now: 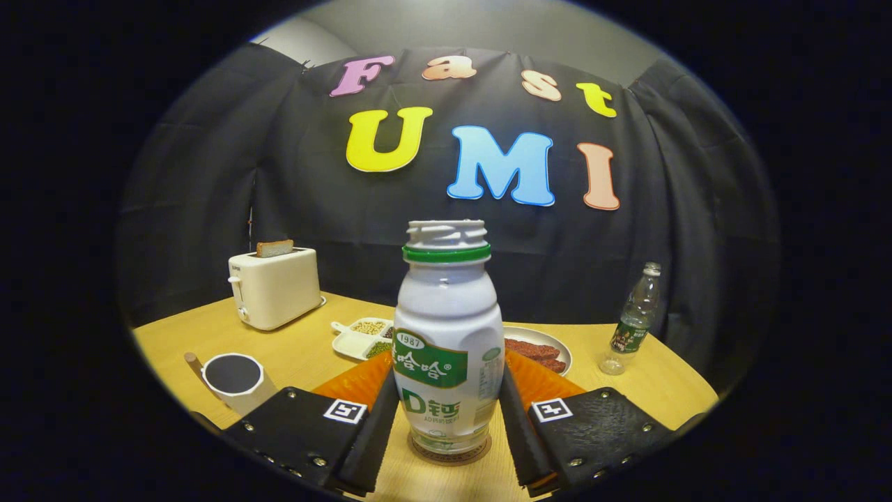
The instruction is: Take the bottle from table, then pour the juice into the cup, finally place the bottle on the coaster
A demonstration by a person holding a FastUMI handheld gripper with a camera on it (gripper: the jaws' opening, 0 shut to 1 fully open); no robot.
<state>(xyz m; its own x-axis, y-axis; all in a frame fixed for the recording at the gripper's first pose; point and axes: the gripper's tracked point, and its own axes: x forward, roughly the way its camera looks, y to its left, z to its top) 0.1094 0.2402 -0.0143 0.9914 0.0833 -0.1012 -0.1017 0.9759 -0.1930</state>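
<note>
1. The bottle point(448, 341) stands upright between my gripper's point(446, 436) two fingers, its long axis vertical and its uncapped, threaded mouth pointing straight up, with a green ring just below the thread.
2. Its base sits on a round coaster point(449, 454) on the wooden table point(293, 348); only a thin rim of that coaster peeks out under the bottle.
3. My fingers are spread to either side of the bottle's lower body. They lie close against its flanks, but I cannot tell whether either one actually presses on it (the inner edges blur into the label).
4. The bottle is white, glossy plastic, waisted near the foot, with a green and white label wrapped round its belly.
5. Left of my fingers is the cup point(234, 382), white with faceted sides and a dark inside; a wooden stick leans beside it.
6. An orange mat point(357, 382) shows behind the fingers, mostly covered by them and the bottle.
7. Beyond lie a divided white dish point(362, 336), a plate point(550, 352) half hidden by the bottle, a cream toaster point(274, 287) with bread, and a clear water bottle point(633, 319).
</note>
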